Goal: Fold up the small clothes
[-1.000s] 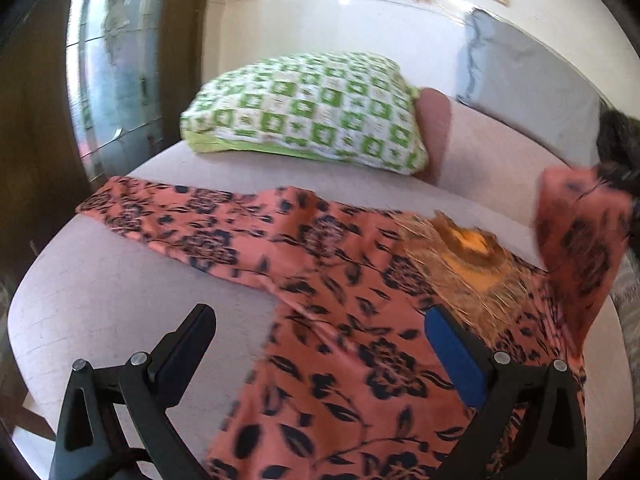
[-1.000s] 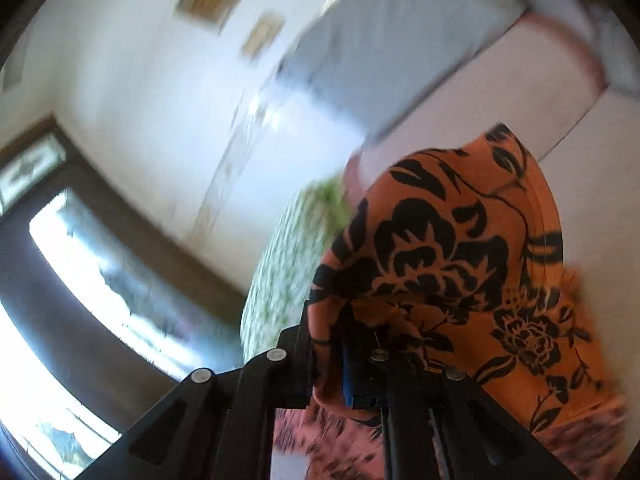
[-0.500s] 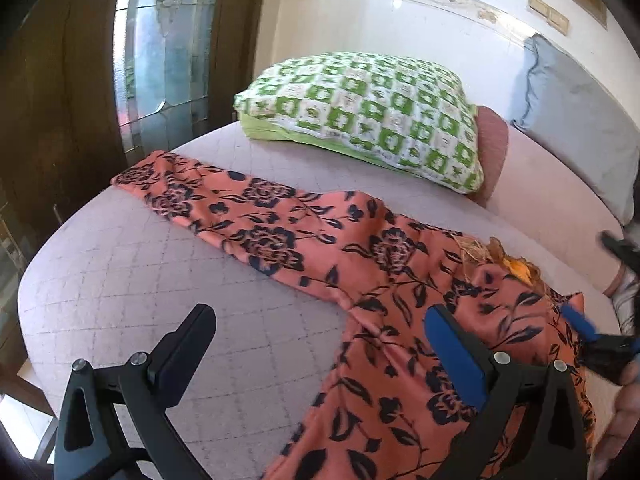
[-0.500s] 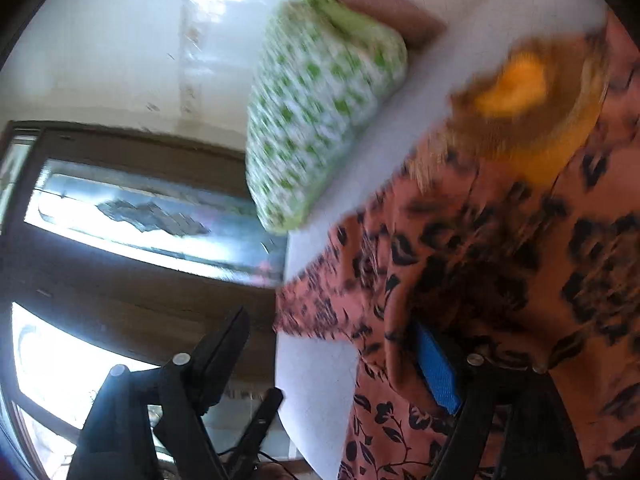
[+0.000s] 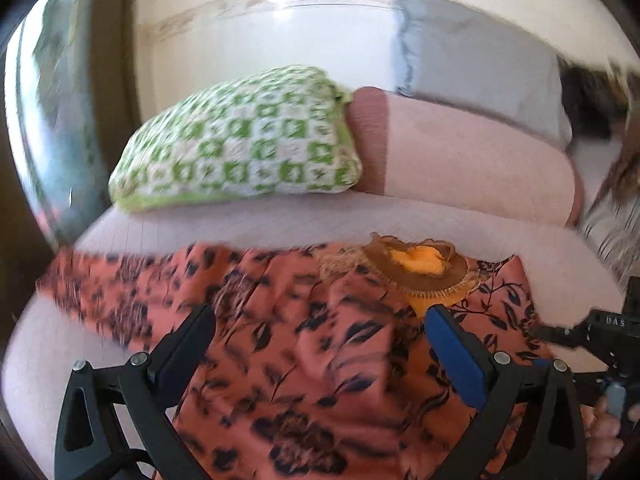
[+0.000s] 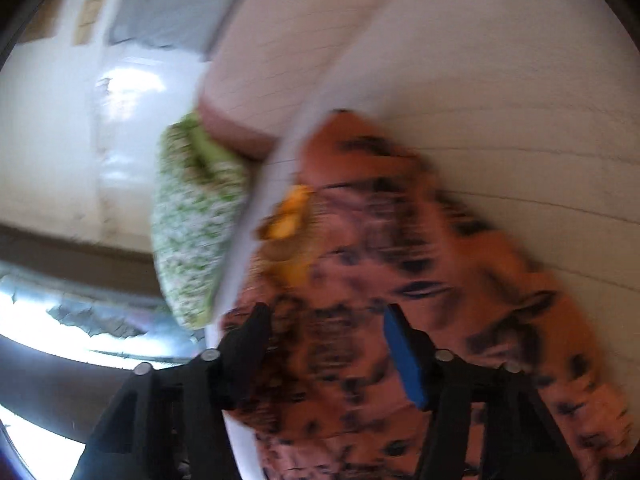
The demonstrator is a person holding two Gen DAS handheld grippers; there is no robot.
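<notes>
Orange black-flowered cloth garment (image 5: 320, 360) stretches sideways under both: left gripper (image 5: 320, 340) agape, empty, nearer unfolded sleeve; right gripper (image 6: 328, 344) closing, gripping nothing.

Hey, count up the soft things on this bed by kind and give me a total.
Floral orange garment: 1
Green and white checked pillow: 1
Pink bolster: 1
Grey pillow: 1
Total: 4

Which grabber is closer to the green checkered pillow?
Left, probably. The left gripper hovers open over the orange dress, facing the pillow. The right gripper, jaws closing, sits farther right.
</notes>
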